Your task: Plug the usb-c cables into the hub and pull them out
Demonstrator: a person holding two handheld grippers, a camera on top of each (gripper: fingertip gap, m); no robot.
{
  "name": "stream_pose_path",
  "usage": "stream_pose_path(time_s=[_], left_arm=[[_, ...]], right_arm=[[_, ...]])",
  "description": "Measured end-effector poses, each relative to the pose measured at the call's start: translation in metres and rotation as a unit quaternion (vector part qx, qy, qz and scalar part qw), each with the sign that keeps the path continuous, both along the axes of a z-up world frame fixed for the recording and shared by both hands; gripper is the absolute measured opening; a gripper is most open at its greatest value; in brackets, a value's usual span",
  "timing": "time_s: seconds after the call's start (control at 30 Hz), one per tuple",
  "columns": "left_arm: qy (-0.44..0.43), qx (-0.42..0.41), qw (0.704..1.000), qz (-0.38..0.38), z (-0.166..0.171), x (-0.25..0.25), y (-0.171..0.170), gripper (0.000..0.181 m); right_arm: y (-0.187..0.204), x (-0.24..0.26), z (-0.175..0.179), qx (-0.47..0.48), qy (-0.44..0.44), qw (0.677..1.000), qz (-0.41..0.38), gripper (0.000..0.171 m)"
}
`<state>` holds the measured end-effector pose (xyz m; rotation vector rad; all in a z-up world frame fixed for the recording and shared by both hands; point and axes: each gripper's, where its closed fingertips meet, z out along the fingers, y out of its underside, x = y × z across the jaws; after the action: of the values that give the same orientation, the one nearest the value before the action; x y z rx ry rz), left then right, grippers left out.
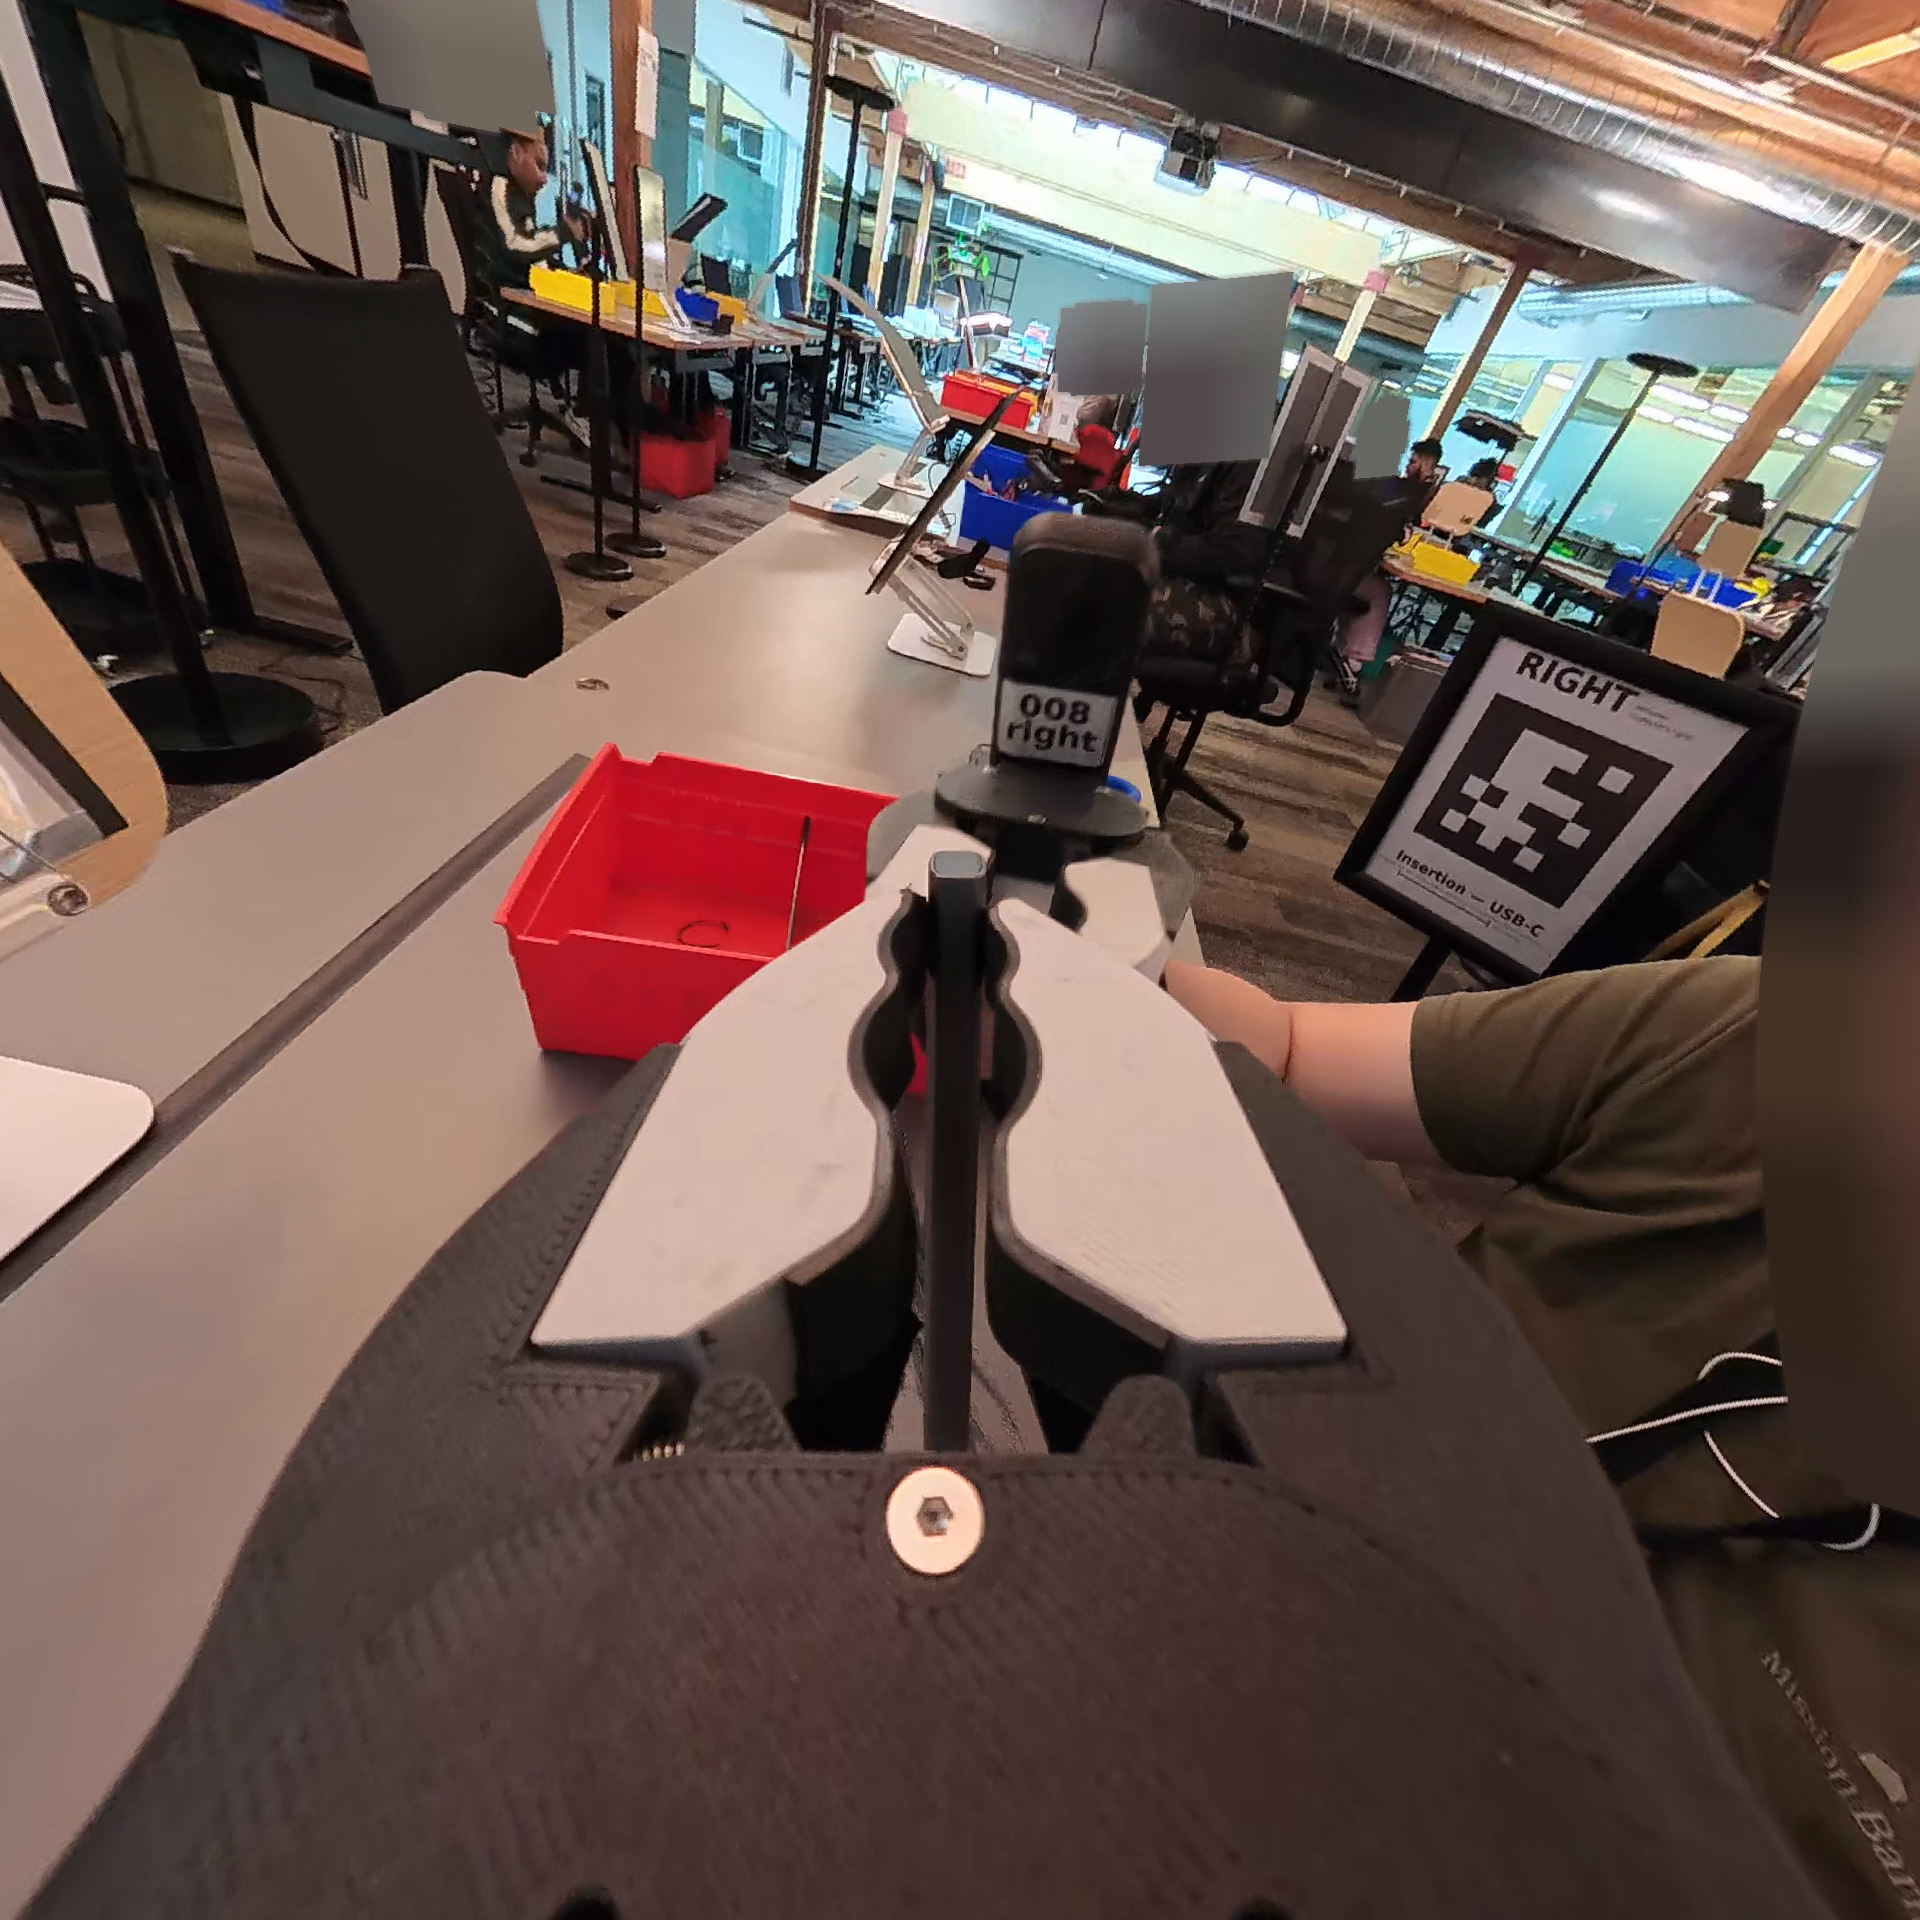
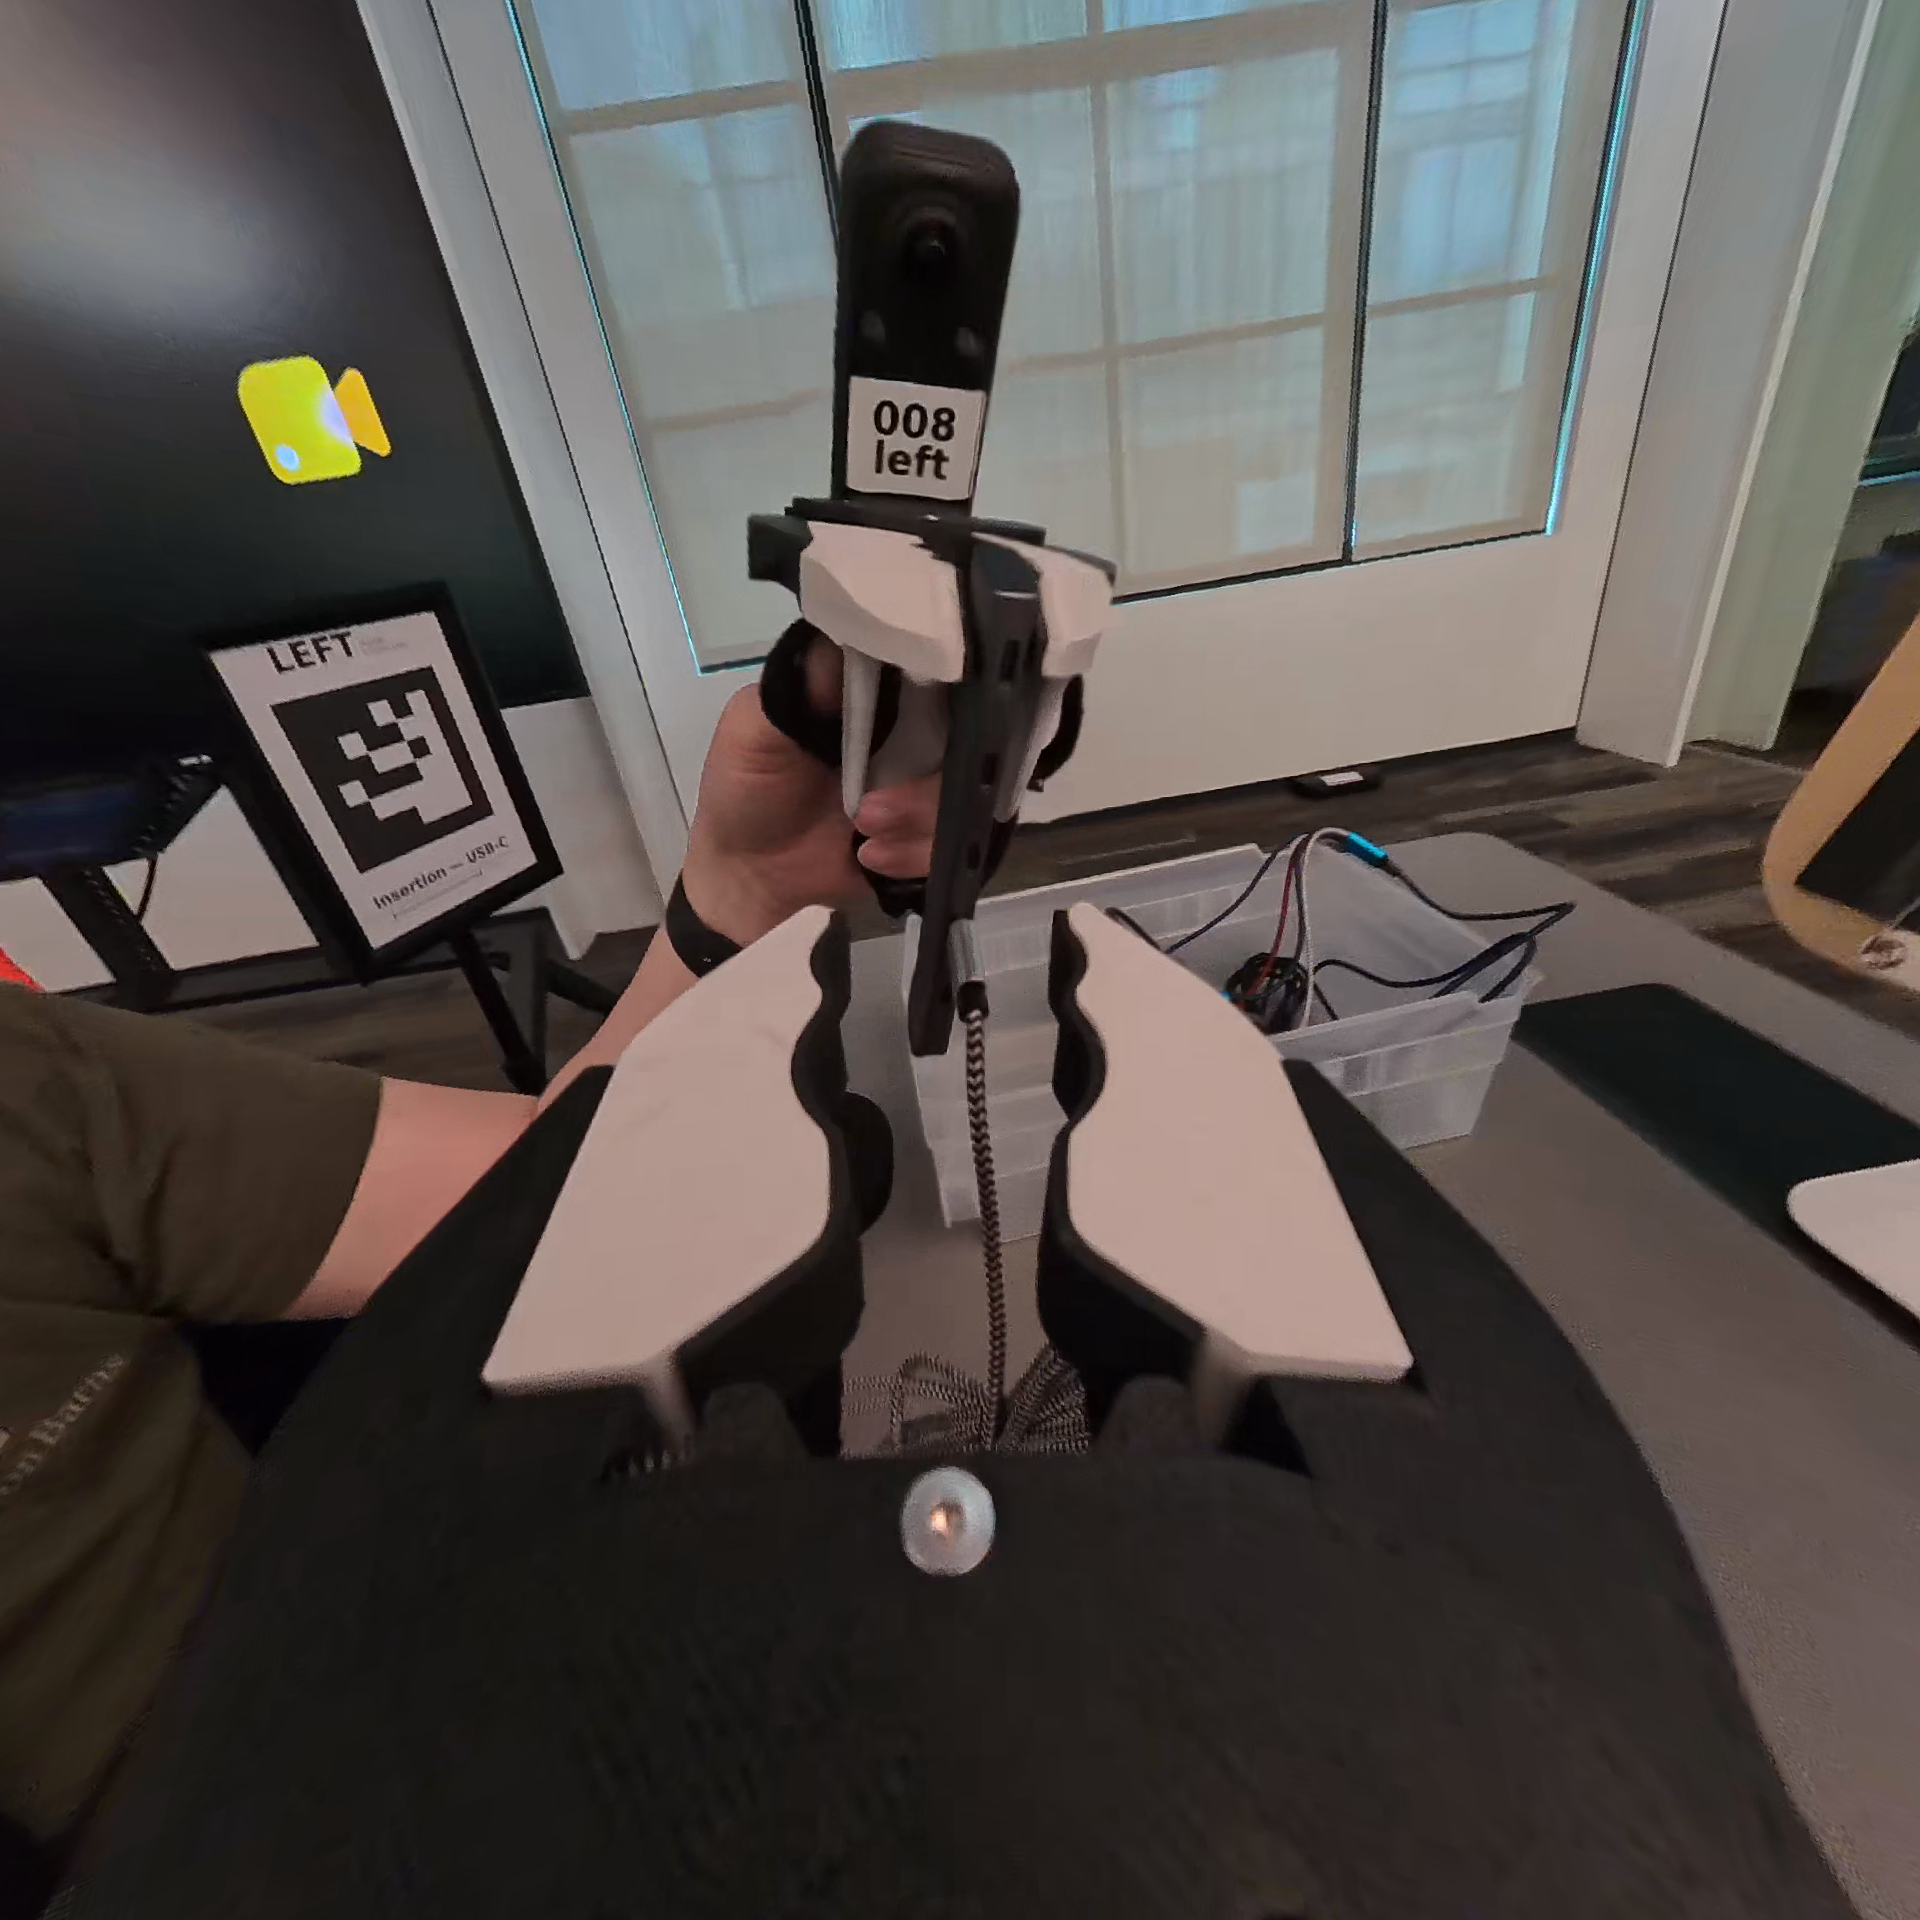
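My left gripper is shut on the hub, a thin dark slab seen edge-on between its fingers. In the right wrist view the left gripper holds the hub up above the table, tilted, with ports along its edge. A braided usb-c cable hangs from its silver plug, which sits in the hub's edge near the lower end. My right gripper is open, its fingers on either side of the plug and cable without touching them. It also shows beyond the hub in the left wrist view.
A red bin stands on the grey table beyond the left gripper. A clear bin with loose cables stands behind the hub. Marker signs stand beside the table. A white pad lies at the right edge. My hands' fingertips stand some 5 cm from each other.
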<state>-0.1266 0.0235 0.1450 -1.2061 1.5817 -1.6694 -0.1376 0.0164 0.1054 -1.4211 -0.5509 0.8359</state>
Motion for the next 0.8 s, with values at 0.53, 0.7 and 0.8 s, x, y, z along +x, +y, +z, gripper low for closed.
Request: stream_pose_path(time_s=[0.53,0.7,0.8], left_arm=[[0.004,0.017,1.0,0.003,-0.003,0.007,-0.008,0.01],[0.0,0.006,1.0,-0.011,-0.001,0.006,-0.012,0.009],[-0.006,-0.008,1.0,-0.01,0.002,0.004,-0.008,0.009]], right_arm=[[0.015,-0.012,-0.027,-0.014,-0.072,0.996,-0.054,0.024],[0.009,-0.019,-0.021,-0.018,0.017,0.999,0.021,0.008],[0.009,-0.015,-0.018,-0.036,0.067,0.996,0.051,0.007]])
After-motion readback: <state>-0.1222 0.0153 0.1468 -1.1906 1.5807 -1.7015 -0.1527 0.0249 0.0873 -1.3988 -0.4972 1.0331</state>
